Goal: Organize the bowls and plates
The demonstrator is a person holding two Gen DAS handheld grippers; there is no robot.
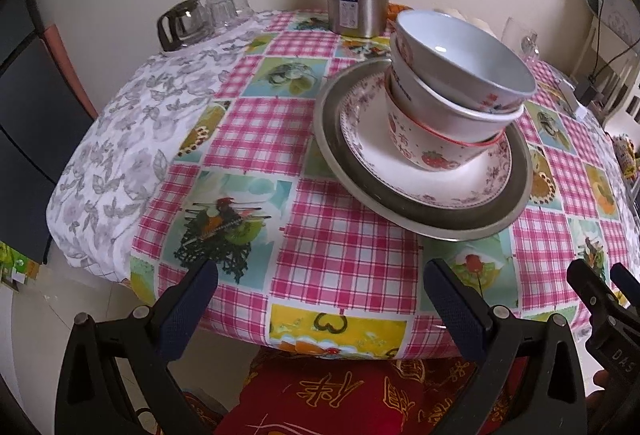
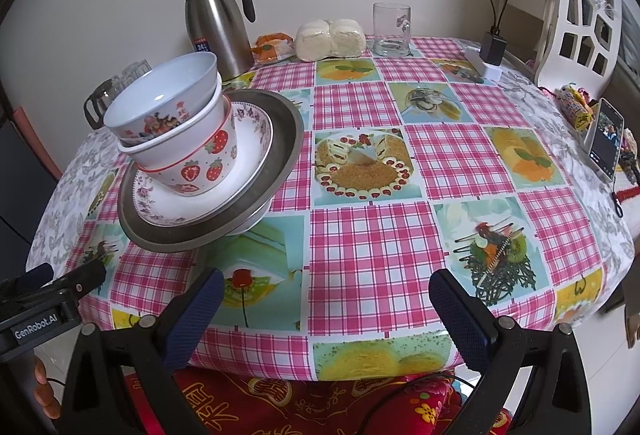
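Presently, one pile: three nested bowls [image 1: 448, 91] on a flowered plate [image 1: 424, 171] on a metal plate [image 1: 344, 155], mid-table. My left gripper [image 1: 320, 295] and right gripper [image 2: 326, 299] — both spread, empty — sit at the near edge; left nearer.

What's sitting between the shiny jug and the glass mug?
In the right wrist view, an orange snack packet and a bag of white buns lie between the steel jug and the glass mug.

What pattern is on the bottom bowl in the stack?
Red strawberries on white, with a red rim line; the bottom bowl shows best in the right wrist view.
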